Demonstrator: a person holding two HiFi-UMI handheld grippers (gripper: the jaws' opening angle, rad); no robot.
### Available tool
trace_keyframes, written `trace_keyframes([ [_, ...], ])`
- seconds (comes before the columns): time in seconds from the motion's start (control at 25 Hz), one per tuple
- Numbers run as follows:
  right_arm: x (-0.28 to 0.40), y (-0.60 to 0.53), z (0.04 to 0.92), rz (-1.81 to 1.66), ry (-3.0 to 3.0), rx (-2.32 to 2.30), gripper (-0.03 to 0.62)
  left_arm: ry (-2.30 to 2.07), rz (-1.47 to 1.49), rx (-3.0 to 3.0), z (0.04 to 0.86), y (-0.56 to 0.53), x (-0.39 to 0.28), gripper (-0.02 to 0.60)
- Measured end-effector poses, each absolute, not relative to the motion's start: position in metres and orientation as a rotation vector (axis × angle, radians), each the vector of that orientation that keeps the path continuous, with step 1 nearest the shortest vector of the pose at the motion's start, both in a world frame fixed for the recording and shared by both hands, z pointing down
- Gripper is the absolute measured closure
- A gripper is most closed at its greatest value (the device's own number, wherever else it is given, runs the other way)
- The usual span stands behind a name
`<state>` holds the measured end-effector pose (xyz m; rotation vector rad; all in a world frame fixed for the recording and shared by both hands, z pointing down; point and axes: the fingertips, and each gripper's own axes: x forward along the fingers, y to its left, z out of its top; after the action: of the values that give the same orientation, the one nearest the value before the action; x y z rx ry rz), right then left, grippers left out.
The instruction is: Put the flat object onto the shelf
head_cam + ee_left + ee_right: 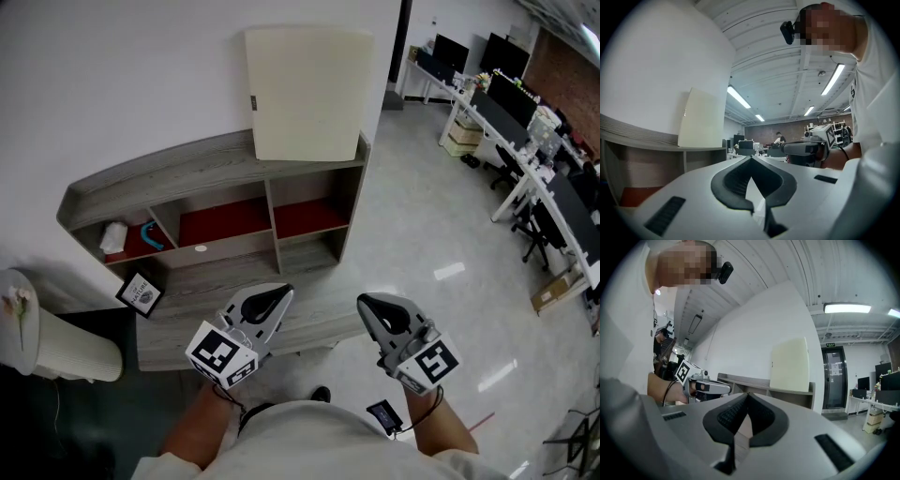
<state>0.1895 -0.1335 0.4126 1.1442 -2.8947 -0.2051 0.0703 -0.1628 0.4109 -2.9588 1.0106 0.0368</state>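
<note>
Head view: board [307,92] on shelf [169,176] looks stiff, light, so pinch its side edges; left gripper [279,294] and right gripper [367,303] fingers shut, empty.

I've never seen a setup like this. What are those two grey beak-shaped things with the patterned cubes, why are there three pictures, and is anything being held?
There is no robot here. A person holds a hand tool in each hand: the left gripper and the right gripper. Each has two jaws and a patterned cube that is part of the tool. The head view comes from a camera on the person's head, looking down. The two gripper views come from cameras riding on each tool, looking along its jaws. Both pairs of jaws are closed with nothing between them. Ahead stands a grey shelf against the wall. A pale flat panel stands upright on top of it, and a small framed card sits on its lower ledge.
</note>
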Motion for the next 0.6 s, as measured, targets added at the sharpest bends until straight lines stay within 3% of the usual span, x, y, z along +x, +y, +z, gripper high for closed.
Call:
trace_keyframes([
  [0.6, 0.107, -0.068, 0.419, -0.178, -2.84, 1.289, 0.574, 0.903, 0.005, -3.013, 0.423, -0.094, -0.018, 0.569],
])
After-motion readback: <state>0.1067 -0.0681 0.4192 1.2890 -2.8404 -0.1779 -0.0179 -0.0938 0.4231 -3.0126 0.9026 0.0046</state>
